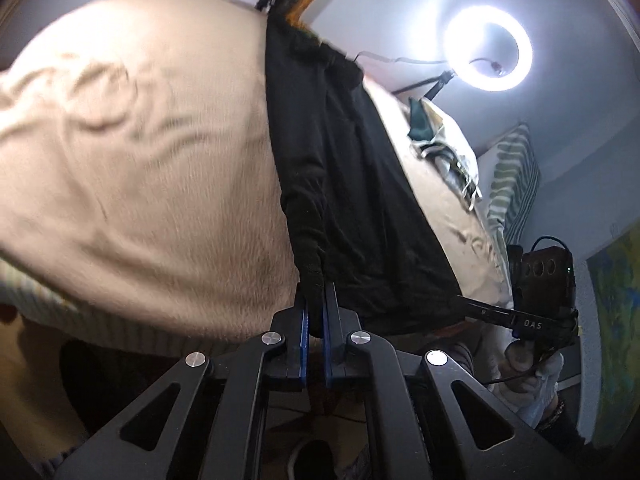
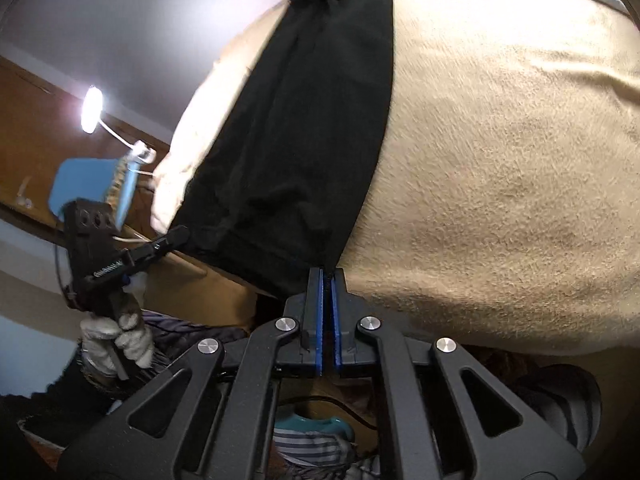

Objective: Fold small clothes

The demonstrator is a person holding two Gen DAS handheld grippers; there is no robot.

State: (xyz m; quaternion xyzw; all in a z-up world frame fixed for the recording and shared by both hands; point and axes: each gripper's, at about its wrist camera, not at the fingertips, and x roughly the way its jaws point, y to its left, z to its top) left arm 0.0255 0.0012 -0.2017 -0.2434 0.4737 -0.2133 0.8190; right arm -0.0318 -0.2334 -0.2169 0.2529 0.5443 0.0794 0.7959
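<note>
A long black cloth garment (image 1: 352,184) is being held stretched over a beige fleecy blanket (image 1: 152,168) that is covering the bed. One near corner of it is being pinched by the left gripper (image 1: 315,304), whose black fingers with blue pads (image 1: 305,328) are being kept almost together, with only a bunched strip of dark fabric between them. In the right wrist view the same garment (image 2: 304,128) is being shown as a dark band running from the near edge of the blanket (image 2: 500,168) up toward the far side of the bed. Its other near corner is being gripped by the right gripper (image 2: 328,280), the blue-lined fingers (image 2: 319,312) being pressed nearly closed on a thin edge of the cloth.

The near hem is being held taut between the two grippers, just at the bed's near edge; whether it is being lifted clear of the blanket cannot be told. The right gripper is being seen in the left wrist view at the far right, with a gloved hand (image 1: 532,364) around its handle, and the left gripper is being seen in the right wrist view at the left, clamped on the hem and carried by a white-gloved hand (image 2: 116,340).

A glowing white ring lamp (image 1: 489,48) is being shown against the pale wall, and a green-and-white striped pillow (image 1: 514,184) is being propped at the bed's far end.
</note>
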